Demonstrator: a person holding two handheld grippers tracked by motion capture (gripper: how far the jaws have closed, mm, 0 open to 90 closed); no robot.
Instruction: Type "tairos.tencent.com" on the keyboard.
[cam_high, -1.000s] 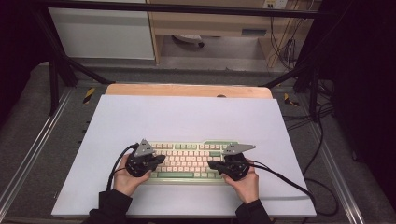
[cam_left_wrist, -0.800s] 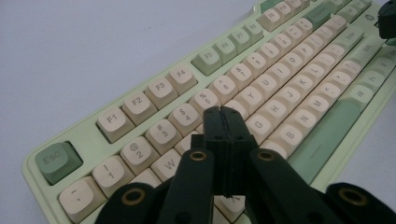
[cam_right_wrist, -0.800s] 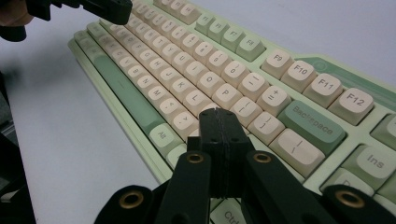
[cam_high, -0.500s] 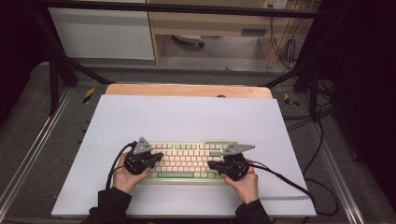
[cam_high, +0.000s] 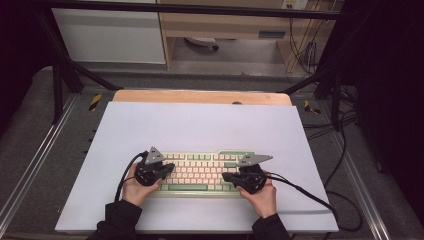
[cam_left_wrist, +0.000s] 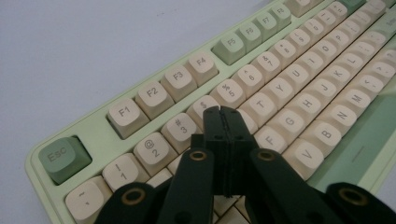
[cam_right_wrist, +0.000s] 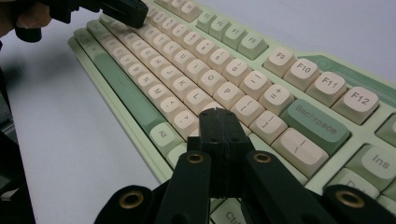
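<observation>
Keyboard (cam_high: 200, 172) lies on pale table (cam_high: 200, 125)

Wide open mat (cam_high: 200, 125) ahead of the keyboard (cam_high: 200, 172), free passage there. Left gripper (cam_high: 170, 169) and right gripper (cam_high: 226, 177) crowd either end of the keys, middle rows between them unobstructed.

- Looked like a lab recording rig, not a home.
- Black metal frame (cam_high: 60, 75) standing around the table (cam_high: 200, 125).
- Loose cables (cam_high: 345, 150) trailing right of the table.
- Hazard-striped tape (cam_high: 95, 101) just left of the table's far corner.
</observation>
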